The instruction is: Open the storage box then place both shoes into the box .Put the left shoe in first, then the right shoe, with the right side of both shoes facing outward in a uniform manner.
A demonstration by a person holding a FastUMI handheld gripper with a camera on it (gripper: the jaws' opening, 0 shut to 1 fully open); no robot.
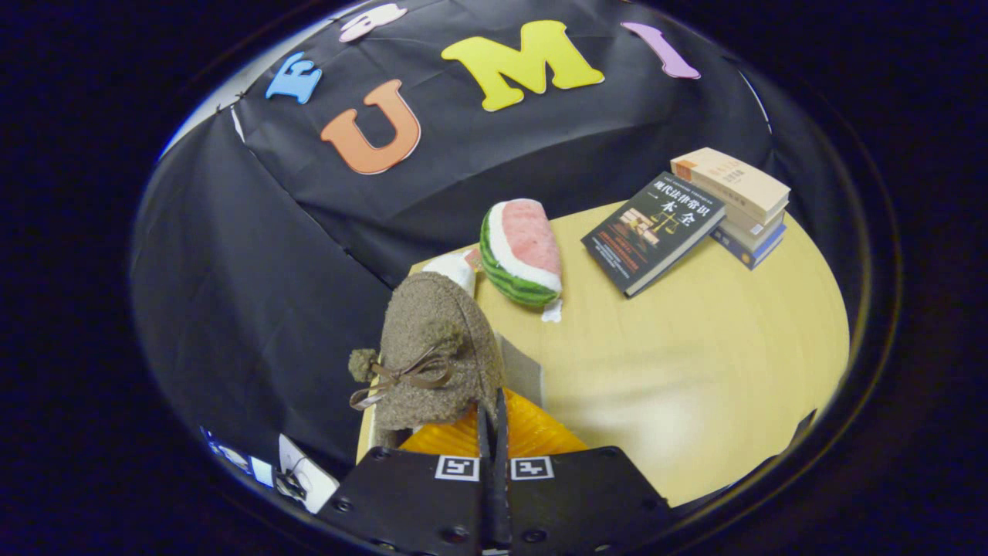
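A brown fuzzy shoe (pixel 436 347) with a small brown bow hangs tilted just ahead of my fingers, its toe end pointing away from me. My gripper (pixel 492 421) is shut on the shoe's near right edge, the two fingers pressed almost together. Directly under the shoe lies a ribbed orange part of the storage box (pixel 532 436), with a pale box wall (pixel 525 371) rising beside it. Something white (pixel 455 270) peeks out beyond the shoe's far end; I cannot tell what it is. The shoe hides the rest of the box.
On the wooden table (pixel 695 371), a plush watermelon slice (pixel 521 251) lies beyond the shoe. Further right, a dark book (pixel 652 232) leans against a stack of books (pixel 737 205). The table's left edge runs beside the shoe.
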